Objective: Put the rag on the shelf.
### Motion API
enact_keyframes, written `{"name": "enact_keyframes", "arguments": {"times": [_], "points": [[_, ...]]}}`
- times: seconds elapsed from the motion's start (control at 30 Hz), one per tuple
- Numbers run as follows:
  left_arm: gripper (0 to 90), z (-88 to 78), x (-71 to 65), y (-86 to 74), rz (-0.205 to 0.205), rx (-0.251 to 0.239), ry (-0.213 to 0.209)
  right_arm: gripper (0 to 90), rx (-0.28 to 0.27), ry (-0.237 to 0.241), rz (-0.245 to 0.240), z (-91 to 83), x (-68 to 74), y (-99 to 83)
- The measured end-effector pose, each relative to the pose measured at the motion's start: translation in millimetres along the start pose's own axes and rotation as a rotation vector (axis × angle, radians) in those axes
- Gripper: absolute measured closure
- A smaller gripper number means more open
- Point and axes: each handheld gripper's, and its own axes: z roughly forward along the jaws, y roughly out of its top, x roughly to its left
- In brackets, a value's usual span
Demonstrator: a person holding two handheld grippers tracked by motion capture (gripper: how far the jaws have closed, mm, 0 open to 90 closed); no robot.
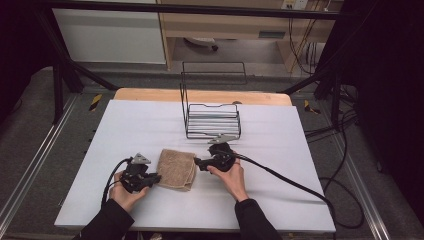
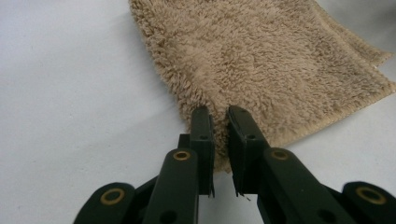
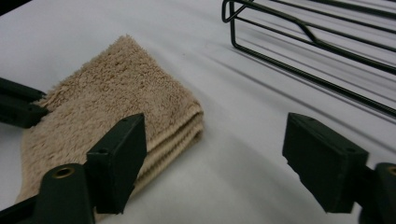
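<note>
A folded tan towel (image 1: 176,169) lies on the white table (image 1: 280,190) between my two grippers. In the left gripper view the towel (image 2: 261,60) spreads ahead, and my left gripper (image 2: 219,115) is shut on its near edge, with the pile pinched between the narrow jaws. From above, the left gripper (image 1: 157,177) meets the towel's left front corner. My right gripper (image 1: 197,162) sits just off the towel's right side, jaws wide apart and holding nothing. In the right gripper view (image 3: 219,140) the folded edge of the towel (image 3: 116,102) lies beside its left jaw.
A black wire rack (image 1: 212,120) with a tall back frame stands on the table just beyond the right gripper; its lower wires (image 3: 303,51) cross the right gripper view. Cables trail off to the right. The table's front edge is near the person's forearms.
</note>
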Motion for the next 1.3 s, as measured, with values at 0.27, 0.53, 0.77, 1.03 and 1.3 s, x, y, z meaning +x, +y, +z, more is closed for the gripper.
{"name": "enact_keyframes", "arguments": {"times": [0.27,0.53,0.77,1.03,1.3], "points": [[80.3,0.0,1.1,0.0,-0.002,0.0,-0.008,50.0,0.042,0.0,0.008,26.6,7.5,4.2],[82.7,-1.7,5.7,1.1,-0.024,0.007,-0.033,68.5,0.084,0.044,0.046,30.1,9.0,1.1],[84.4,-4.9,7.0,1.2,-0.026,0.015,-0.04,83.2,0.093,0.078,0.092,29.8,10.4,0.8],[85.9,-14.3,6.4,2.7,-0.077,0.006,-0.14,85.1,0.074,0.109,0.086,-4.1,15.1,17.1],[85.5,-3.9,-26.5,7.3,-0.023,-0.009,-0.187,85.1,0.109,0.046,0.094,-30.1,4.1,7.8]]}}
